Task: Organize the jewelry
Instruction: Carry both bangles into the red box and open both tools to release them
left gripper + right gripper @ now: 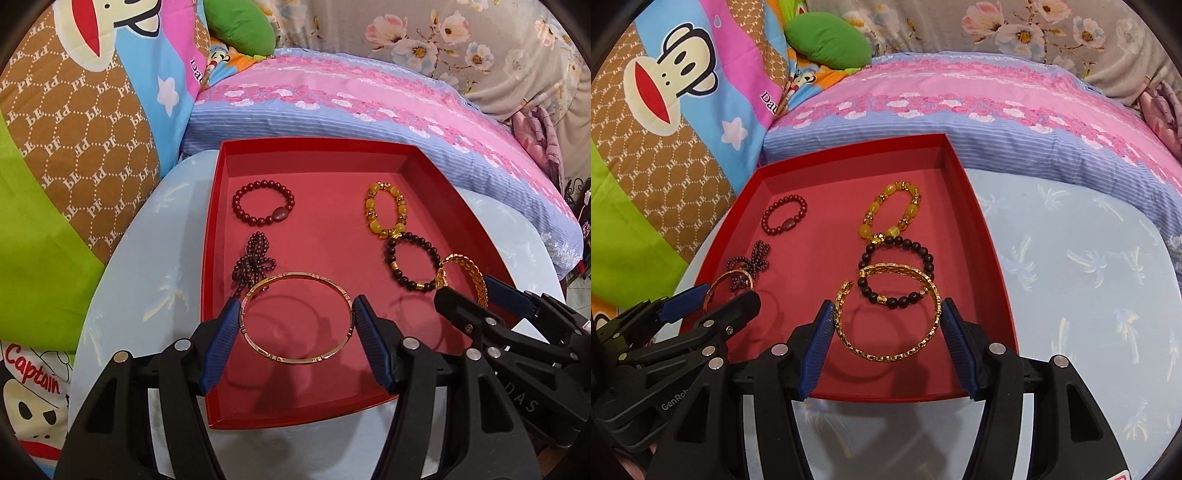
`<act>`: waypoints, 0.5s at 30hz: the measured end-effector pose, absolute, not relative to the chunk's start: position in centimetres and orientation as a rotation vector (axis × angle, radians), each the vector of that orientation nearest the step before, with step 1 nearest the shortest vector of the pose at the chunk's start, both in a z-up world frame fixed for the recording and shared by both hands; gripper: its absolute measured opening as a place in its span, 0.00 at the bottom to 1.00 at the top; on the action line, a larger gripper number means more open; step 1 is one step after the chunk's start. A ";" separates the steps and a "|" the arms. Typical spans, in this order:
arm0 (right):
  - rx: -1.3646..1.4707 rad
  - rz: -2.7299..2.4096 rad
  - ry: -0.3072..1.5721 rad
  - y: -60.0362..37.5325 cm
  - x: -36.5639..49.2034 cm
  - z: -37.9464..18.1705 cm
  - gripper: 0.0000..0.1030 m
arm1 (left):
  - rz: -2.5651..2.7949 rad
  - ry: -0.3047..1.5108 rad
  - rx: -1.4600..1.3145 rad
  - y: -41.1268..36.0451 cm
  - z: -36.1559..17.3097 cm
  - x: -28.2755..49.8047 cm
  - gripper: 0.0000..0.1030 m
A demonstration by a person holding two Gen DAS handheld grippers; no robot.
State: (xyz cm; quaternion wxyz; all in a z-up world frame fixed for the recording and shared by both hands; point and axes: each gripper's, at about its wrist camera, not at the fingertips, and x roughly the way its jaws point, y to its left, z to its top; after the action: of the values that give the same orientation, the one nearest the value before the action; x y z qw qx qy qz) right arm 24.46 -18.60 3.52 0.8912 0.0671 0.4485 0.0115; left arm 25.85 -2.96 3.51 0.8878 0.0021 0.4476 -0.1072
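Note:
A red tray [218, 236] [990, 258] sits on a pale blue table. In the left wrist view my left gripper [296, 313] is shut on a thin gold bangle [280, 360], pads on both sides, held just above the tray floor. In the right wrist view my right gripper [888, 309] is shut on an open gold chain cuff [886, 356], which overlaps a dark bead bracelet [929, 260]. In the tray lie a red bead bracelet [263, 202], a tangled dark bead strand [255, 260], a yellow bead bracelet [386, 210] and the dark bead bracelet [412, 260].
The round pale blue table [1089, 266] carries the tray, with bare surface to the right. A pink and blue quilt [369, 107] lies behind it. Cartoon-print pillows [74, 129] and a green cushion [831, 40] crowd the left and back.

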 end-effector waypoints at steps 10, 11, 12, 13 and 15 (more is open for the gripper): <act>0.127 -0.003 0.921 -18.7 23.9 3.5 0.55 | -0.229 0.935 -0.004 -3.1 3.3 25.7 0.61; 0.129 -0.002 0.921 -18.7 23.9 3.5 0.55 | -0.228 0.935 -0.003 -3.1 3.3 25.7 0.61; 0.132 -0.001 0.920 -18.7 23.8 3.6 0.55 | -0.228 0.934 -0.003 -3.1 3.3 25.7 0.61; 0.135 0.000 0.919 -18.7 23.7 3.6 0.55 | -0.227 0.934 -0.004 -3.1 3.3 25.6 0.61; 0.138 0.002 0.918 -18.7 23.5 3.7 0.55 | -0.226 0.933 -0.005 -3.1 3.4 25.3 0.61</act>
State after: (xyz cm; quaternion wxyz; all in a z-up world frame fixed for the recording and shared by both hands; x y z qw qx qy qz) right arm 23.45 -18.71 3.72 0.8943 0.0667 0.4426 0.0011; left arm 25.32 -3.06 3.43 0.8869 -0.0024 0.4489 -0.1087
